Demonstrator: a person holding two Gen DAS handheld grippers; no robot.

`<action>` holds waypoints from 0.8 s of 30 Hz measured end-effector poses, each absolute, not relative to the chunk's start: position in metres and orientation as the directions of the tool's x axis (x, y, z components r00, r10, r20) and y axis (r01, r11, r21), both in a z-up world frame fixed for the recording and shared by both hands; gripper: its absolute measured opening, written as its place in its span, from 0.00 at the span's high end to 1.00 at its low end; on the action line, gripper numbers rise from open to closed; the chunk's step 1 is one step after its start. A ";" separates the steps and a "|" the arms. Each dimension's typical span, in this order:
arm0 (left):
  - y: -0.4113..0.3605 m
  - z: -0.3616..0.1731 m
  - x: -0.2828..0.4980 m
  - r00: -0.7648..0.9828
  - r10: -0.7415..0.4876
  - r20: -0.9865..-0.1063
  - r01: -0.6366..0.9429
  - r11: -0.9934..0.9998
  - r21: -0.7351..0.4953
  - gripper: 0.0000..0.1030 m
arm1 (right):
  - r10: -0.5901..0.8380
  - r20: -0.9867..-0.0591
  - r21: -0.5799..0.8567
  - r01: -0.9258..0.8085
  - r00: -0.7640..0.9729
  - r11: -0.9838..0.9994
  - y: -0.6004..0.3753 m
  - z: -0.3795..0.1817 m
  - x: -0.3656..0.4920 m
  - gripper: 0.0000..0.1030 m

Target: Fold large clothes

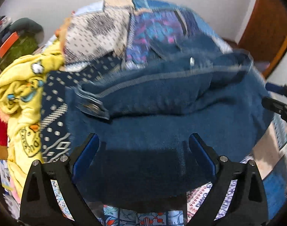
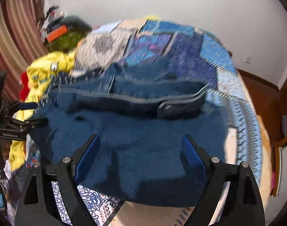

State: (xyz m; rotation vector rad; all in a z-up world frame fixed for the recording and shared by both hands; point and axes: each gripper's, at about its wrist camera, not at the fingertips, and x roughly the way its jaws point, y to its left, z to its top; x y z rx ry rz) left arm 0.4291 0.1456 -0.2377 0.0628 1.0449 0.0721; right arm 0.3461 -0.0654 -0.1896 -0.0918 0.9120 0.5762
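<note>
step: fold laid, let go | jeans [image 1: 162,131] folded on bed [image 2: 247,113], beside yellow garment [image 1: 21,94] | L gripper [image 1: 143,150] + R gripper [image 2: 139,150] fingers wide, empty, above jeans | next: prob. regrip an edge, fold again

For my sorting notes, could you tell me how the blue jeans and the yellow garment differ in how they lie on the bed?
The blue jeans are spread fairly flat in the middle of the bed, with one layer folded over; the yellow garment is bunched in a crumpled heap at the bed's left side. The jeans are plain dark denim with visible seams; the yellow garment carries printed cartoon patches. Both rest on the patterned bedspread, and neither is held.
</note>
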 end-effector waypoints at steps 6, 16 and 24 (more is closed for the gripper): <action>0.154 -0.262 0.457 0.485 0.125 -0.866 -0.064 0.992 0.108 0.06 | 0.420 -0.822 0.203 -0.491 0.385 0.847 -0.043 -0.222 0.372 0.16; 0.213 -0.245 0.512 0.494 0.240 -0.835 -0.275 0.955 0.112 0.06 | 0.384 -0.813 0.240 -0.350 0.437 0.905 -0.038 -0.213 0.436 0.17; 0.223 -0.207 0.490 0.569 0.219 -0.792 -0.313 0.949 0.038 0.06 | 0.377 -0.773 0.247 -0.306 0.511 0.920 -0.050 -0.191 0.418 0.16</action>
